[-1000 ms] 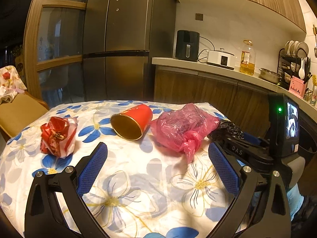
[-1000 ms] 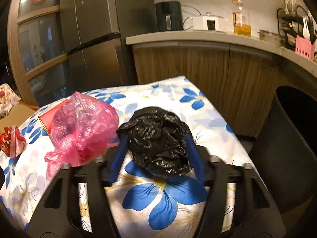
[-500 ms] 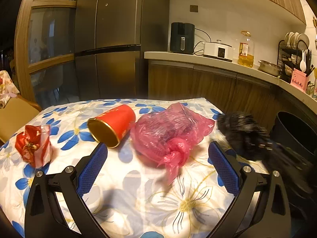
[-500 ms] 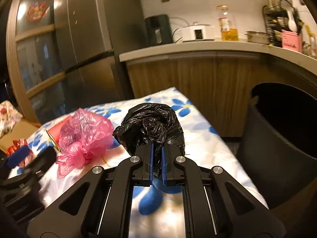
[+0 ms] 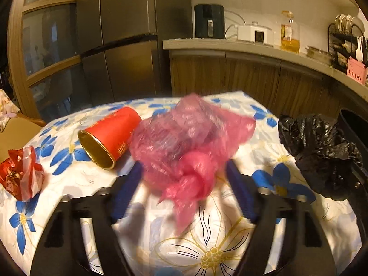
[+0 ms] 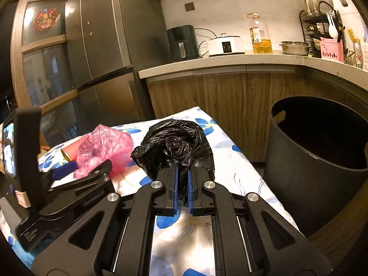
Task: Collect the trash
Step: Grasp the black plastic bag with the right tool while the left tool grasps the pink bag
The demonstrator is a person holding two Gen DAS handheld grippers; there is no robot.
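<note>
Two grippers work over a flowered bench (image 5: 230, 248). Right gripper (image 6: 182, 191) is clamped on a crumpled black bag (image 6: 177, 147), with a dark bin (image 6: 317, 161) to its right. Left gripper (image 5: 184, 188) has just been closing, its jaws astride a pink bag (image 5: 184, 142) without pressing it. Left of it lie a red cup (image 5: 110, 135) and a red wrapper (image 5: 20, 174).

Home kitchen: steel fridge (image 6: 110, 46) at 10 o'clock, wood-front cabinets (image 6: 230, 99) under a pale worktop, air fryer (image 6: 182, 42), rice cooker (image 6: 226, 44), oil bottle (image 6: 260, 34), dish rack (image 6: 322, 11) at 2 o'clock, floral-cloth table (image 5: 207, 241), black bin (image 6: 322, 156) at 3 o'clock
</note>
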